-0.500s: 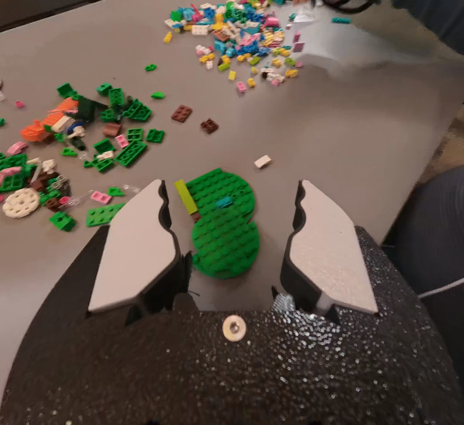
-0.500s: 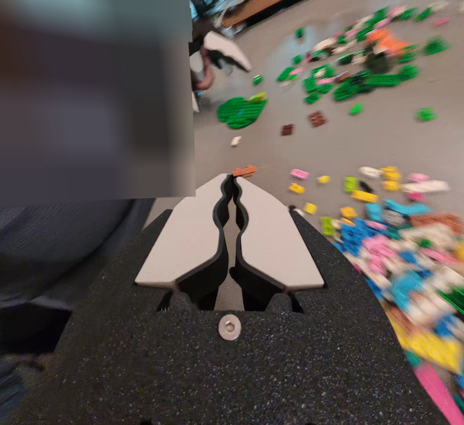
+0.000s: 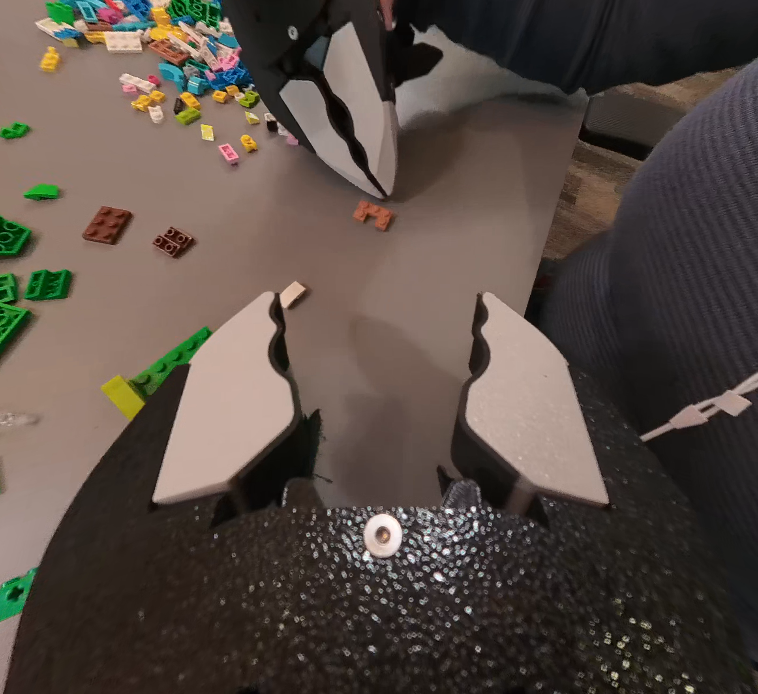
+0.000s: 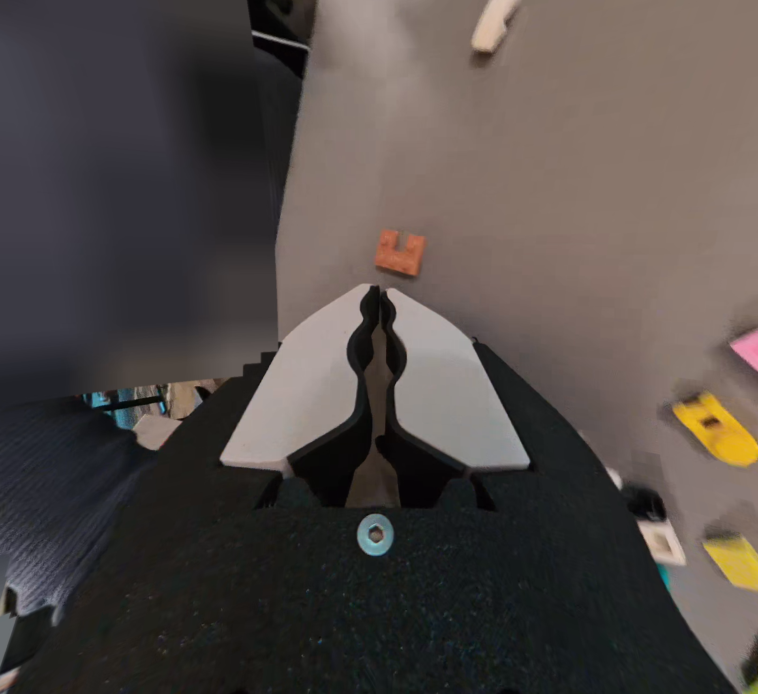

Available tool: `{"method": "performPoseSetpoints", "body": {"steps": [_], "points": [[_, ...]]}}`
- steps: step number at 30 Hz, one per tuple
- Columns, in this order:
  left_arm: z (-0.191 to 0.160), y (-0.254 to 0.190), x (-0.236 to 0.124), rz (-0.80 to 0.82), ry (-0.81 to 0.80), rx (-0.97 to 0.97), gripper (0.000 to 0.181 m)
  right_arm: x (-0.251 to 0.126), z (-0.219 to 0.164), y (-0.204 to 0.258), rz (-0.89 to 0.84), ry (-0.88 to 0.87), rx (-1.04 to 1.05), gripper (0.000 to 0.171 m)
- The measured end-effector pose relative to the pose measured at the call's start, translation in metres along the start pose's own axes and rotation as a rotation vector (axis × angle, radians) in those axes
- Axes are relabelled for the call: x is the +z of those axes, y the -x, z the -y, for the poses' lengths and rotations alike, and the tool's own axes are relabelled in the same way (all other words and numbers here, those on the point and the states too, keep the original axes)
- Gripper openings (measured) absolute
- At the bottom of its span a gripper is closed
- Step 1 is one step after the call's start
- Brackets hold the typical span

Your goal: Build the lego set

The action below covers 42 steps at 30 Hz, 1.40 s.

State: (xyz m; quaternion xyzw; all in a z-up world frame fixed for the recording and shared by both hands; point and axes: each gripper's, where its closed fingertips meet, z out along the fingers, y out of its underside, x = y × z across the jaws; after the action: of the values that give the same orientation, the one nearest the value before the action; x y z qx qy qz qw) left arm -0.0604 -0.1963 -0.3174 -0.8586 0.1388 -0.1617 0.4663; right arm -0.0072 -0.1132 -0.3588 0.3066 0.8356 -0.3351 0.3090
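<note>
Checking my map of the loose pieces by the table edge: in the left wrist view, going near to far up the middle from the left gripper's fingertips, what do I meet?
Left gripper → small tan tile → orange notched plate → right gripper, tips closed just beyond that plate.

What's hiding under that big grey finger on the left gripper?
A green studded plate with a lime piece at its end sticks out from under the left gripper's finger. The rest of the plate is covered, so its shape cannot be seen.
</note>
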Motion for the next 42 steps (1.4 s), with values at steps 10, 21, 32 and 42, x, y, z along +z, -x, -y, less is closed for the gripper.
{"method": "performPoseSetpoints", "body": {"steps": [10, 21, 32, 42], "points": [[-0.027, 0.045, -0.028, 0.296, 0.11, -0.055, 0.091, -0.027, 0.022, -0.005, -0.545, -0.214, -0.187, 0.031], [-0.055, 0.068, -0.029, 0.446, 0.229, -0.247, 0.109, -0.007, 0.025, -0.009, -0.88, -0.265, -0.371, 0.048], [-0.073, 0.057, -0.046, 0.494, 0.295, -0.255, 0.098, 0.013, 0.112, -0.047, -0.602, -0.17, -0.312, 0.072], [-0.077, 0.059, -0.055, 0.487, 0.295, -0.223, 0.057, 0.013, 0.144, -0.036, -0.224, -0.253, 0.024, 0.079]]}}
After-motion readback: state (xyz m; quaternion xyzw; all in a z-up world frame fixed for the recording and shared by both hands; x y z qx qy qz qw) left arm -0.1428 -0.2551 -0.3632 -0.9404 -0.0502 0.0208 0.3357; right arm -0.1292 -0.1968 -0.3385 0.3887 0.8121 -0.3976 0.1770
